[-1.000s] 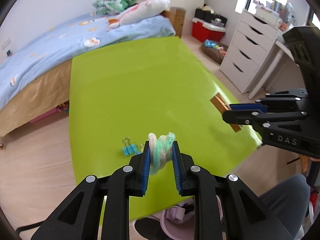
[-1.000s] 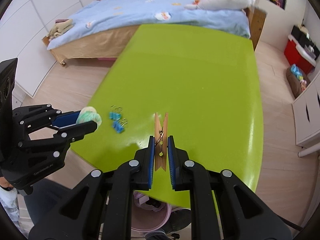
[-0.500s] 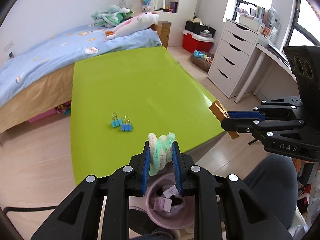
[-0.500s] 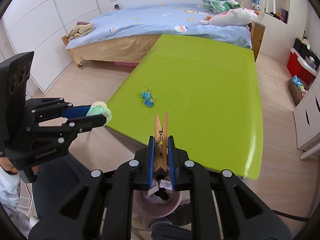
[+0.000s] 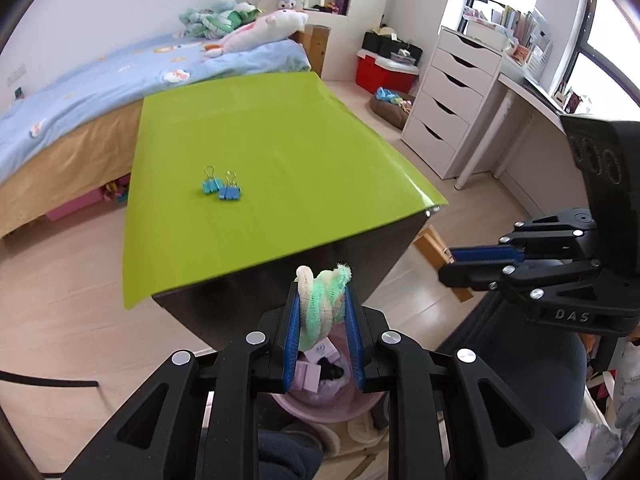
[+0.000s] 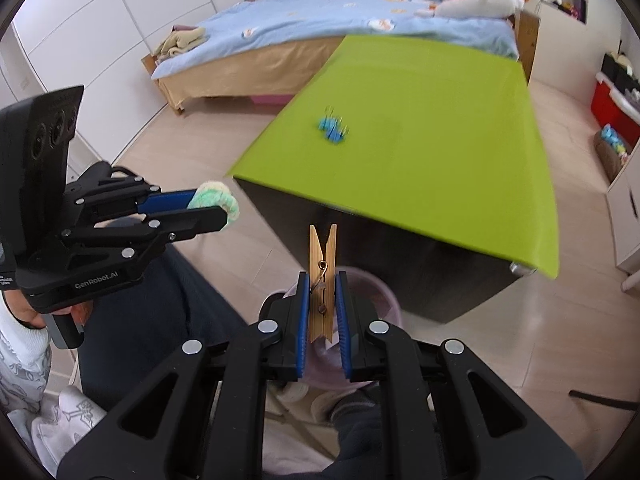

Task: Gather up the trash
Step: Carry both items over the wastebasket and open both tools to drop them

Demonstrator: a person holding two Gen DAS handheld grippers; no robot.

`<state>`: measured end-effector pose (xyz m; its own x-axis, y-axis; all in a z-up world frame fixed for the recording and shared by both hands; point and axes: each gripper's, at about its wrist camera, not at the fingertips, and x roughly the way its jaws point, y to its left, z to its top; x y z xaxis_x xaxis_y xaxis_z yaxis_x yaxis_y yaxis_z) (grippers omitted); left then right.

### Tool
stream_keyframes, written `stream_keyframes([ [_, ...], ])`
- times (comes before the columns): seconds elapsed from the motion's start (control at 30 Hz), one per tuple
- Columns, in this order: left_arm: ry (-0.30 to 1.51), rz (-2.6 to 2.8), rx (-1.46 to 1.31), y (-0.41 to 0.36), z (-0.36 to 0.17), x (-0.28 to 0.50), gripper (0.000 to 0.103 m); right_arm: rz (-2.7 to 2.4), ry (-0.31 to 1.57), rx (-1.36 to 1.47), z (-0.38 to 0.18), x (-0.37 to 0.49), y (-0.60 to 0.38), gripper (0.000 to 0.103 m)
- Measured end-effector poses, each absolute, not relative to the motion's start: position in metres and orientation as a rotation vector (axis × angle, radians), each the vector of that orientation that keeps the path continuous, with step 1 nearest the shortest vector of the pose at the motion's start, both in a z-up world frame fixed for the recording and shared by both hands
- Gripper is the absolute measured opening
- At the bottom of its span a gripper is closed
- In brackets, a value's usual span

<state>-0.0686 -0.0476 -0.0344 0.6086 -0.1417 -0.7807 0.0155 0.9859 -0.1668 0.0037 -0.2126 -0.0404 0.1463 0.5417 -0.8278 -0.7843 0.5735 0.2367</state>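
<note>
My left gripper (image 5: pixel 322 312) is shut on a twisted green and cream pipe cleaner (image 5: pixel 322 304), held off the near edge of the green table (image 5: pixel 280 152), above a pink trash bin (image 5: pixel 324 400) on the floor. It also shows in the right wrist view (image 6: pixel 216 204). My right gripper (image 6: pixel 322 304) is shut on a wooden clothespin (image 6: pixel 322 280), upright above the same bin (image 6: pixel 380 292). The right gripper shows from the side in the left wrist view (image 5: pixel 452 264). Two blue binder clips (image 5: pixel 222 190) lie on the table.
The bin holds paper scraps and dark bits. A bed (image 5: pixel 100 80) stands beyond the table, a white drawer unit (image 5: pixel 452 96) and a desk at the right. My legs are below the grippers, next to the bin.
Both grippers have pulled back from over the table and lowered past its near edge, over the bin. Both keep their holds. The binder clips have not moved.
</note>
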Motion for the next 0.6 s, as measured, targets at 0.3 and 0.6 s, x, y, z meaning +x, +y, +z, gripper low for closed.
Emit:
stream_keyframes([
  [0.3,0.909,-0.116,-0.152,-0.048,-0.032,-0.075,0.021,0.997,1.081,-0.274,-0.051,0.001,-0.208,0.031],
  [0.6,0.932,-0.143,-0.145,-0.055,-0.038,-0.072,0.021,0.910,1.041,-0.202,-0.039,0.014,-0.227,0.093],
])
